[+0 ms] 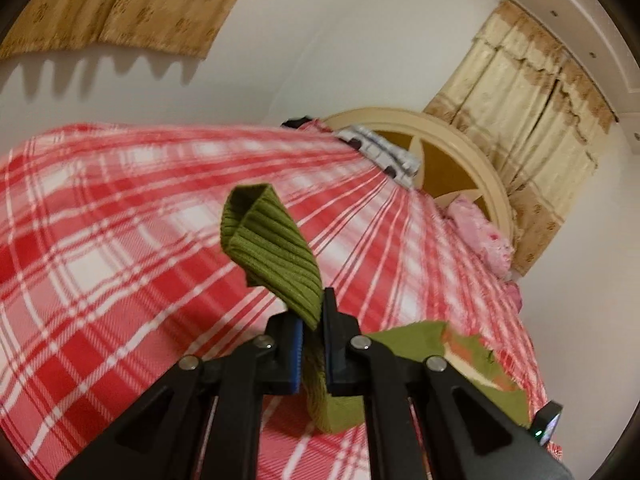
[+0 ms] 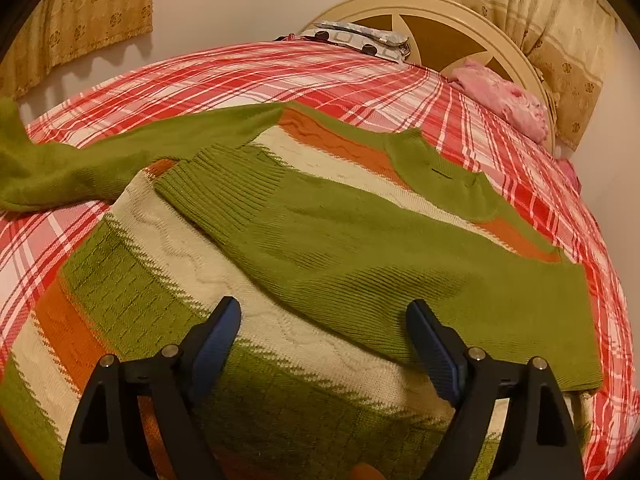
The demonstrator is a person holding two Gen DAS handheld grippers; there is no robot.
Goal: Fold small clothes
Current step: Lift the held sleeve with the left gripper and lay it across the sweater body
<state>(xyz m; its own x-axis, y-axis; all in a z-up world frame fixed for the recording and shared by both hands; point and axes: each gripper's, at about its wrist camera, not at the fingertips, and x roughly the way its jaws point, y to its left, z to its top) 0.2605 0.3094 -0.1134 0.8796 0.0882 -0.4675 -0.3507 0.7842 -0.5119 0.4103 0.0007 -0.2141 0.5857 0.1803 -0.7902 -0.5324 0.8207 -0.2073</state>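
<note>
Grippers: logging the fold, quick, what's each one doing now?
Left tool: closed on the green sleeve cuff.
Right tool: open, holding nothing, over the sweater.

bed: red plaid blanket (image 2: 400, 76) | headboard (image 2: 440, 12) cream, round | pink cloth (image 2: 504, 100) beside it | curtains (image 1: 532, 100) tan

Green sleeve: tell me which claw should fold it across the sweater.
Left. The left claw is shut on the green sleeve cuff, lifted off the bedspread. The right claw is open and empty over the sweater.
</note>
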